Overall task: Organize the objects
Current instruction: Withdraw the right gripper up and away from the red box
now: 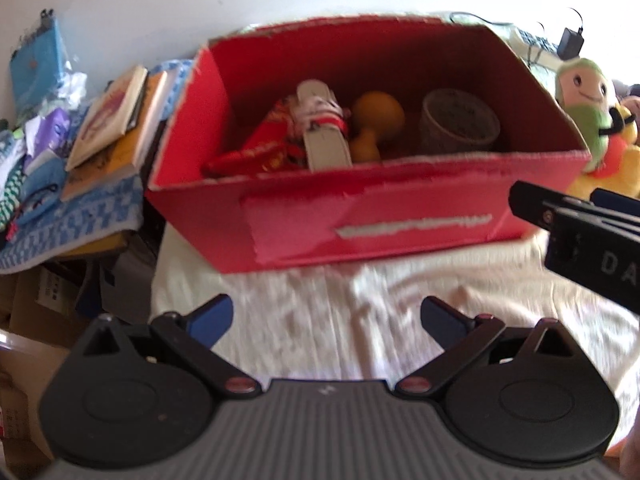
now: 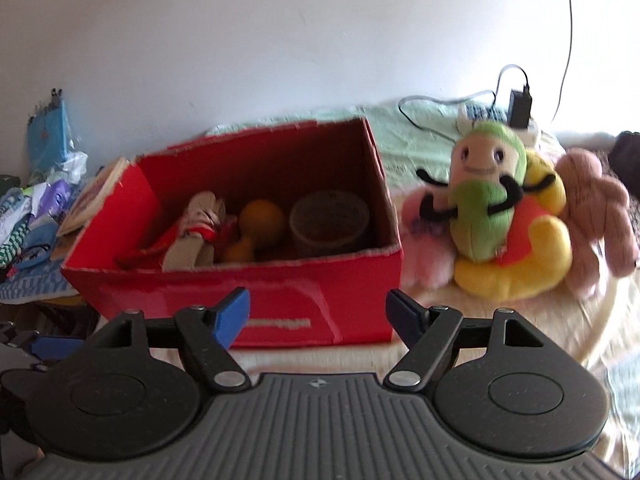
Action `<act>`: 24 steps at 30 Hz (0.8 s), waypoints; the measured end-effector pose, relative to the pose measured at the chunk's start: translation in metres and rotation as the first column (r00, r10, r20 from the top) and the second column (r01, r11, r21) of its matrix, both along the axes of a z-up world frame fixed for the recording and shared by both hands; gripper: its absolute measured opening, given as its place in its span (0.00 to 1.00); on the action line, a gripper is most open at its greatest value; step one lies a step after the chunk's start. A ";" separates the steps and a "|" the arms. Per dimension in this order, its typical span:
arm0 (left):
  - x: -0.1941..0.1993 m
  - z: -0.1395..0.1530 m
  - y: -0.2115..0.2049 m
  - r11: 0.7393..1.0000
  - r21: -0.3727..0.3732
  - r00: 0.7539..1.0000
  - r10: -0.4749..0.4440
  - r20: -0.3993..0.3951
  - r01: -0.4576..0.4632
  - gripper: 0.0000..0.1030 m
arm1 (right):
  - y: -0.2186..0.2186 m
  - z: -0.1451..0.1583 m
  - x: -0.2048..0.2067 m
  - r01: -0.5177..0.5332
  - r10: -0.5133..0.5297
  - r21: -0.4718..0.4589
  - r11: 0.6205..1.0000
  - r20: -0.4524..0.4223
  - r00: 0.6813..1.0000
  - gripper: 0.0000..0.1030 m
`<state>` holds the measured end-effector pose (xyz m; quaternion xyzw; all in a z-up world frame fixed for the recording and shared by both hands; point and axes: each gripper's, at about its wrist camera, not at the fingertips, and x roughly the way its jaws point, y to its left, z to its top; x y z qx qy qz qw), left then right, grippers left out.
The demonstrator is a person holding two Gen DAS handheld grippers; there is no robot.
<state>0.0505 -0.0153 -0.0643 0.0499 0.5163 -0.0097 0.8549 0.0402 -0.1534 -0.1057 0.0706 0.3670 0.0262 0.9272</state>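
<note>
Two empty, wide-open grippers before a red box on a cloth-covered bed.

Nearest, the left gripper (image 1: 326, 318) stands with its blue pads spread and nothing between them, over the pale sheet (image 1: 320, 320); the right gripper (image 2: 318, 314) is likewise spread wide and empty. Only the left wrist view shows the other tool's side, lettered "DA", the rest cut off at the frame edge. The red box (image 2: 248, 296) sits toward the sheet's left edge; a white strip on its front is too blurred to read. Inside lie a tied bundle (image 1: 320, 128), an orange gourd (image 1: 374, 120) and a woven basket (image 1: 460, 122). Only the right wrist view shows the whole plush pile (image 2: 492, 216) right of the box and the charger (image 2: 519, 110) behind it. Left of the box lie stacked books (image 1: 116, 120).
</note>
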 end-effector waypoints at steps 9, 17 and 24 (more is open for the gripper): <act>0.005 -0.003 0.004 1.000 0.009 1.000 0.027 0.003 -0.027 0.98 | -0.001 -0.005 0.003 0.005 -0.004 0.018 1.000 -0.059 0.998 0.74; 0.013 0.016 0.011 0.998 0.020 0.998 0.052 0.042 -0.053 0.98 | -0.004 0.004 0.014 -0.011 0.014 0.032 0.999 -0.081 0.997 0.73; 0.023 0.054 0.017 0.994 0.064 0.987 0.074 0.140 -0.083 0.98 | -0.005 0.025 0.022 -0.003 0.004 0.019 1.000 -0.058 0.998 0.71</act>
